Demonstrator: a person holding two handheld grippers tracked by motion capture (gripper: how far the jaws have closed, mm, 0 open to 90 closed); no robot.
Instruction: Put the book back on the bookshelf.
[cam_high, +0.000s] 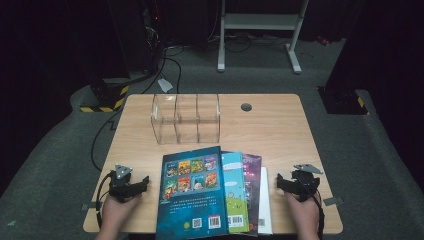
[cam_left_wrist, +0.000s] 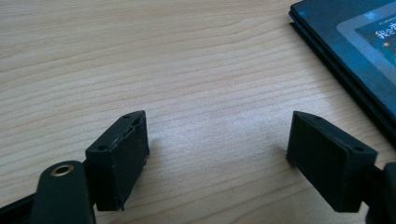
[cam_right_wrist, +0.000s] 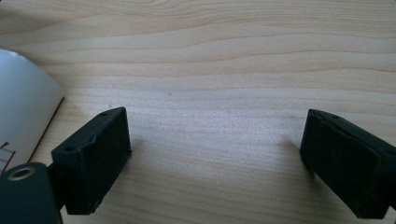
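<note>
The wooden bench (cam_high: 280, 125) carries, toward its far side, a clear acrylic rack (cam_high: 186, 118) with upright dividers, standing empty. Nearer the person lies a fanned stack of books, flat and overlapping, their long axes running from the near edge away toward the rack. On top is the dark blue book (cam_high: 192, 192), the largest; peeking out to its right are a light blue book (cam_high: 234, 190), then a purple book (cam_high: 251, 172), then a white book (cam_high: 264, 200) at the bottom of the fan.

The left tongs (cam_high: 131, 188) rest on the bench just left of the dark blue book, jaws apart and holding nothing; in the left gripper view the dark blue book's (cam_left_wrist: 355, 51) edge runs diagonally at upper right, ahead and to the right of the spread jaws. The right tongs (cam_high: 290, 185) sit just right of the white book, also spread and empty (the right gripper view catches the white book's (cam_right_wrist: 23, 107) corner at its left).

The books lie between the two, so each must travel inward. The top book's free long edge faces the left tongs, which look the nearer to it; I judge that side the likely first approach, with the rack lying straight ahead beyond the stack.
</note>
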